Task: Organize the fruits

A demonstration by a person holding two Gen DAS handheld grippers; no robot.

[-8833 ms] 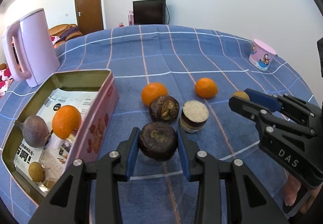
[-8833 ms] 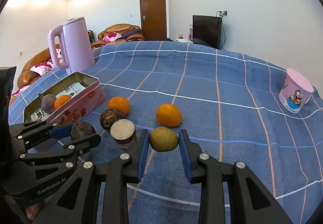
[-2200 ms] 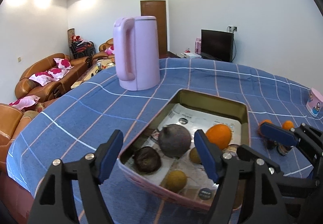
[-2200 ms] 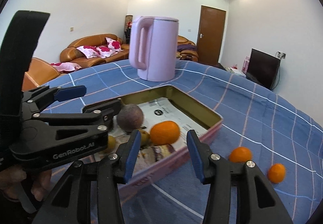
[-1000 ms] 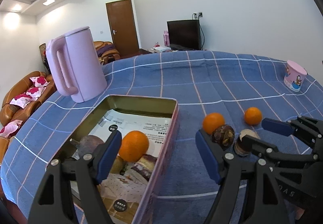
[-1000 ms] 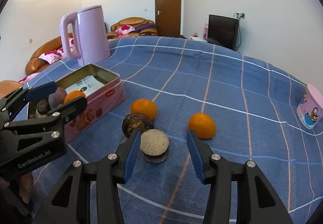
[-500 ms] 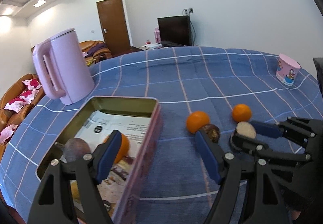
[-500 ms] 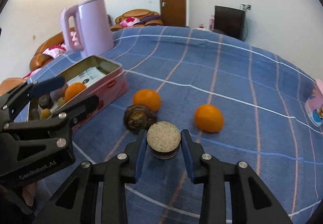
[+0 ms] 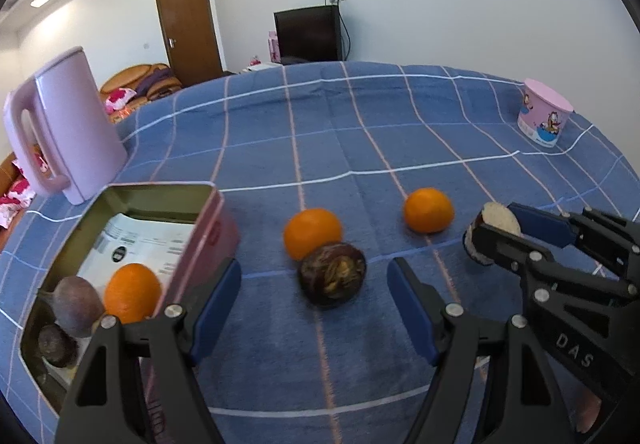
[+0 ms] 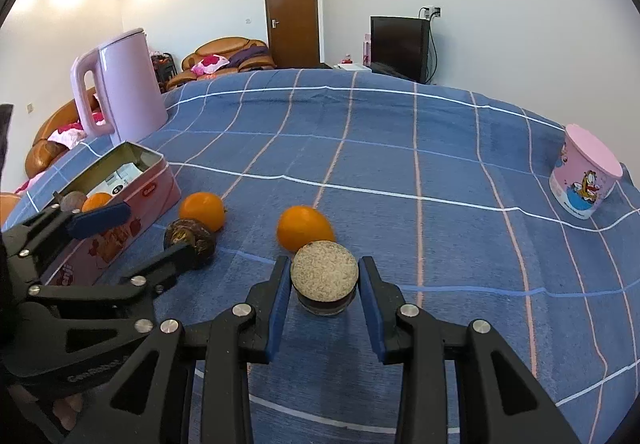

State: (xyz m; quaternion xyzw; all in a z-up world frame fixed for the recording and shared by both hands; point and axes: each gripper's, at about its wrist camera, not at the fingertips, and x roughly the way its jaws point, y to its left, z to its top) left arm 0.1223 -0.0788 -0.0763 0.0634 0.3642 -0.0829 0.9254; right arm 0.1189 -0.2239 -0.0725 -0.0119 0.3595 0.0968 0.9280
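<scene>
My right gripper is shut on a cut dark fruit with a pale flat top, resting on the blue cloth; it also shows in the left wrist view. My left gripper is open, its jaws on either side of a dark brown fruit without touching it. Two oranges lie behind. The pink tin at the left holds an orange and dark fruits.
A pink kettle stands behind the tin. A pink cartoon cup stands at the far right of the table. The blue checked cloth covers the round table, whose edge curves away at the back.
Both grippers swung from the tin back to the loose fruits. My right gripper closed on the cut fruit. My left gripper, still open, moved up around the dark brown fruit.
</scene>
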